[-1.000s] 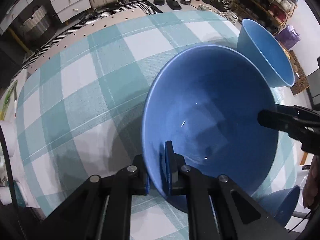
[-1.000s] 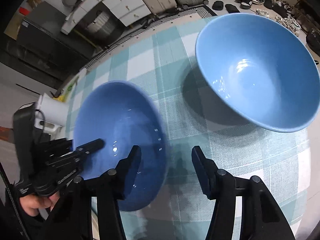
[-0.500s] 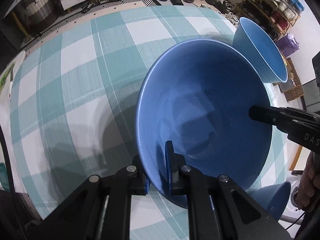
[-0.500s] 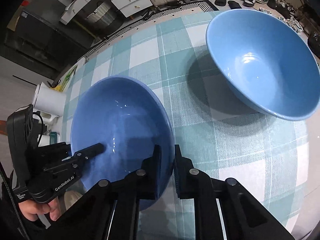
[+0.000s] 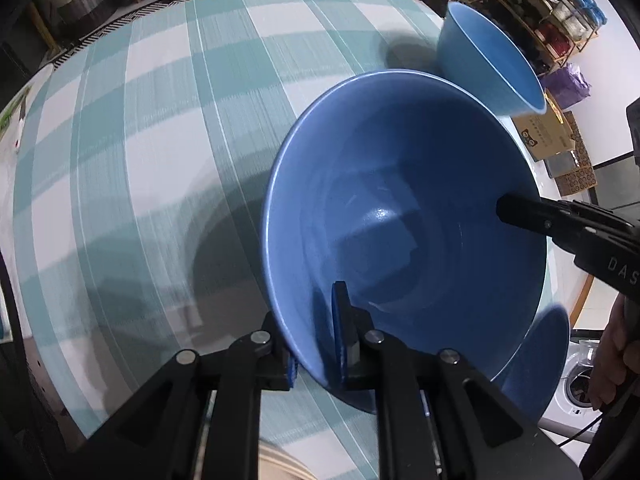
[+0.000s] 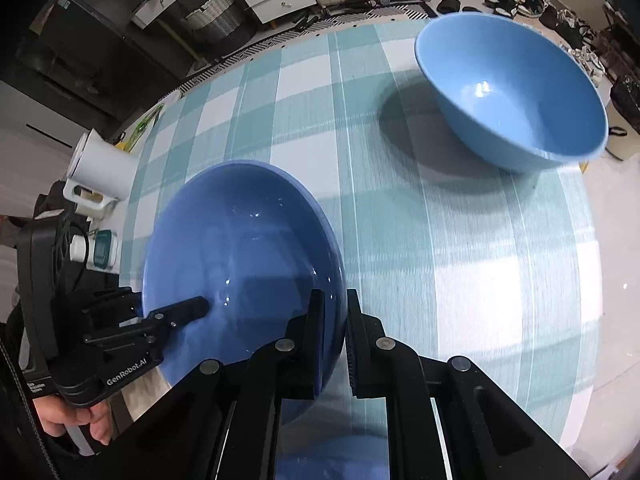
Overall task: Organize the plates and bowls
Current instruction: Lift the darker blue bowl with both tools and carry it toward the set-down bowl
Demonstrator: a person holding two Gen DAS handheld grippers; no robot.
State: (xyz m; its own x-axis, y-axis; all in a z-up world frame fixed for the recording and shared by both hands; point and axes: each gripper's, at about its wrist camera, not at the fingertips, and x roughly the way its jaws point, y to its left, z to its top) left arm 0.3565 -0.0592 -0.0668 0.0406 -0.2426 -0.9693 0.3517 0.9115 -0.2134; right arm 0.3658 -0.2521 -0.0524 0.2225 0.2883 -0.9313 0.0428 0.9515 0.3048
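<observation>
Both grippers (image 5: 316, 344) (image 6: 334, 340) clamp one of two bowls (image 5: 400, 220) (image 6: 516, 92).

L tongs (image 5: 316, 344) & R tongs (image 6: 334, 336) seemingly clamped shut.

Near bowl (image 6: 240, 264) between both tools' grips above worktop (image 6: 440, 240); second bowl (image 6: 516, 96) rests far right; pitcher (image 6: 100, 164) left edge.

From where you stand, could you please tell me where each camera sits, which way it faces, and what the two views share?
Left wrist: sits behind the left gripper, facing forward across the checked tablecloth; its fingers clamp the dark blue bowl; the right gripper enters from the right.
Right wrist: sits behind the right gripper, clamping the same bowl's opposite rim; the left gripper and hand show at lower left.
Shared: the held bowl and the lighter blue bowl beyond.
</observation>
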